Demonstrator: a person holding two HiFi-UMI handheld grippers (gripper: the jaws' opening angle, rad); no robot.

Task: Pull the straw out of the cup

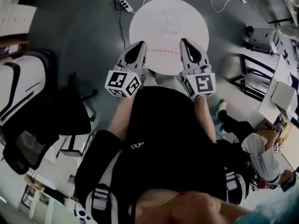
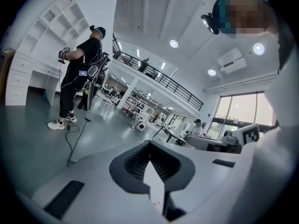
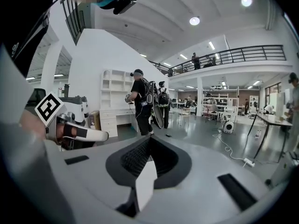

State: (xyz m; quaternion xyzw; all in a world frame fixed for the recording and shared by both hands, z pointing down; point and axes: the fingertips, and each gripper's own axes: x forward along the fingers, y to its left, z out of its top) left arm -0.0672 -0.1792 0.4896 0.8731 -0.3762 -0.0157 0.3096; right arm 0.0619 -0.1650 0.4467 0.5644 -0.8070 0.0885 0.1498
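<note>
A round white table (image 1: 187, 13) stands in front of me in the head view. On it is a faint clear cup (image 1: 167, 26), and a red-and-white striped straw (image 1: 163, 51) lies flat near the table's near edge, outside the cup. My left gripper (image 1: 139, 45) and right gripper (image 1: 186, 42) are held over that near edge, one at each end of the straw, both above it. Each has its jaws together and nothing between them. Both gripper views look out across the room and show neither table, cup nor straw.
A black office chair (image 1: 70, 111) is at my left, with a power strip (image 1: 124, 4) and cables on the floor beyond the table. A grey device (image 1: 261, 38) and desks are at the right. Another person (image 1: 261, 160) is at the lower right, and others stand across the room (image 2: 77, 78).
</note>
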